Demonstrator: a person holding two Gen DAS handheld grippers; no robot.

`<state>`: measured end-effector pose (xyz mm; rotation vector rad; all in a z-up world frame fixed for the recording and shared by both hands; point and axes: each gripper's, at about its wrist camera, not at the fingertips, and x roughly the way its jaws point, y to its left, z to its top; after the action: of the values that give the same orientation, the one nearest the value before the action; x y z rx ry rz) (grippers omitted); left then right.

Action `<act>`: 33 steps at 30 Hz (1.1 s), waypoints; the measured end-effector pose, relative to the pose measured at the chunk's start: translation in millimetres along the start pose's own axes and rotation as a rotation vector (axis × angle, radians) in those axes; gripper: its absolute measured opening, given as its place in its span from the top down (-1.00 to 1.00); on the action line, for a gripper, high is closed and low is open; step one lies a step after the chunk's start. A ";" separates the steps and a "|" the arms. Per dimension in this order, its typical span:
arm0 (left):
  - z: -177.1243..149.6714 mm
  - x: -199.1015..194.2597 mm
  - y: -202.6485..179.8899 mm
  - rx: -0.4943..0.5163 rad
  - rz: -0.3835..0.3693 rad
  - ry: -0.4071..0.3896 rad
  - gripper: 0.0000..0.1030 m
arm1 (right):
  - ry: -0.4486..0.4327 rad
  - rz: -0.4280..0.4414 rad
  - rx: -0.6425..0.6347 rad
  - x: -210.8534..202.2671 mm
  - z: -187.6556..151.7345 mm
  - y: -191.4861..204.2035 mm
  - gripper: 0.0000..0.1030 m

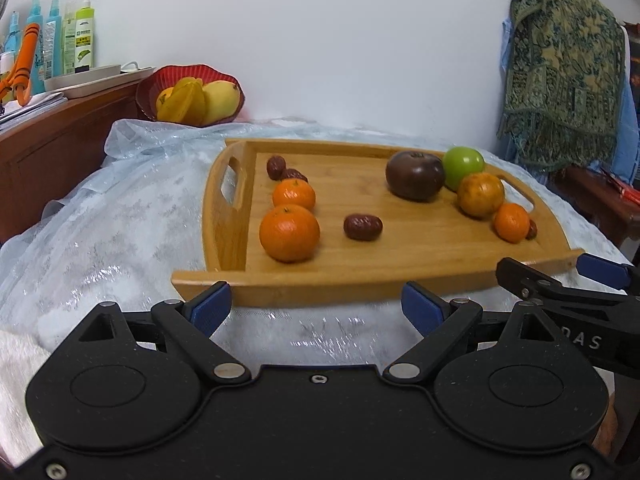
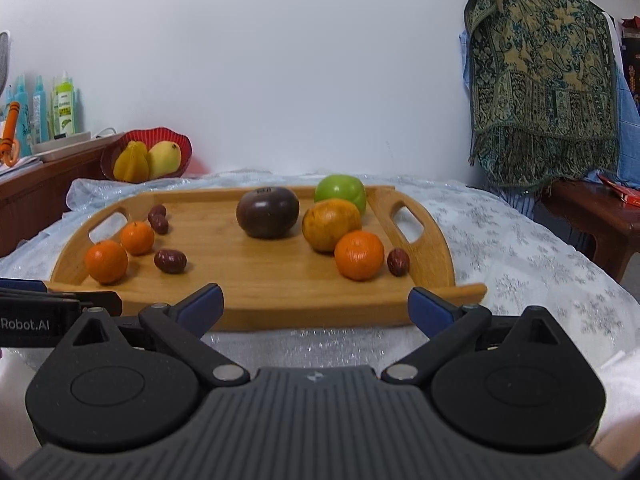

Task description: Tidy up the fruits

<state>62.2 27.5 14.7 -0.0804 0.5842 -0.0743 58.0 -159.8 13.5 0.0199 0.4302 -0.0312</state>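
A wooden tray [image 1: 400,272] [image 2: 280,292] lies on a table with a shiny white cloth. On its left are two tangerines [image 1: 289,233] [image 2: 106,261] and three red dates [image 1: 363,227] [image 2: 170,261]. On its right are a dark purple fruit [image 1: 415,175] [image 2: 267,212], a green apple [image 1: 464,166] [image 2: 341,193], a dull orange [image 1: 480,194] [image 2: 330,224], a small tangerine [image 1: 511,222] [image 2: 359,255] and a date [image 2: 398,262]. My left gripper [image 1: 316,310] is open and empty just before the tray's near edge. My right gripper [image 2: 316,308] is open and empty beside it.
A red bowl [image 1: 188,96] [image 2: 146,160] with yellow fruit stands at the back left, by a wooden cabinet [image 1: 60,140] with spray bottles. A patterned cloth [image 1: 560,72] [image 2: 540,80] hangs at the right above a low wooden bench [image 2: 592,216].
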 end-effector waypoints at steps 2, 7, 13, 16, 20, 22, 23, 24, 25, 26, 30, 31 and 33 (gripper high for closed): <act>-3.0 -0.2 -1.6 0.003 -0.001 0.008 -0.78 | 0.007 -0.003 -0.002 -1.0 -2.8 0.7 -1.00; -10.4 3.9 -1.8 0.001 0.000 0.050 -0.77 | 0.041 -0.014 -0.016 3.5 -7.7 2.1 -1.00; -12.6 11.0 0.3 -0.006 0.013 0.080 -0.78 | 0.076 -0.023 -0.038 12.4 -12.4 6.6 -1.00; -12.1 14.5 0.5 0.000 0.032 0.086 -0.91 | 0.095 -0.025 -0.041 17.1 -15.8 8.7 -1.00; -11.5 17.6 3.6 -0.012 0.033 0.092 -0.94 | 0.113 -0.030 -0.051 21.3 -18.6 11.7 -1.00; -11.3 18.6 4.0 -0.010 0.031 0.096 -0.96 | 0.116 -0.028 -0.050 21.7 -18.7 11.6 -1.00; -11.4 19.2 4.0 -0.009 0.031 0.096 -0.96 | 0.120 -0.026 -0.048 22.2 -18.9 11.2 -1.00; -11.7 19.2 3.7 -0.007 0.034 0.096 -0.96 | 0.126 -0.023 -0.044 23.2 -19.1 10.5 -1.00; -11.8 19.7 3.4 -0.004 0.035 0.096 -0.97 | 0.130 -0.021 -0.039 23.8 -19.4 10.0 -1.00; -11.9 20.1 2.9 -0.001 0.035 0.096 -0.98 | 0.132 -0.019 -0.037 24.1 -19.4 9.7 -1.00; -12.1 21.6 1.8 -0.002 0.042 0.098 -0.99 | 0.138 -0.018 -0.045 25.7 -19.7 11.2 -1.00; -12.1 22.2 1.6 -0.002 0.045 0.099 -0.99 | 0.138 -0.019 -0.048 26.2 -19.9 11.5 -1.00; -11.9 22.9 1.9 -0.006 0.052 0.100 -0.99 | 0.138 -0.019 -0.047 26.4 -20.2 11.6 -1.00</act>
<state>74.8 26.5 -7.9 -0.0678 0.6861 -0.0264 74.0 -148.4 -15.8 -0.0289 0.5685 -0.0385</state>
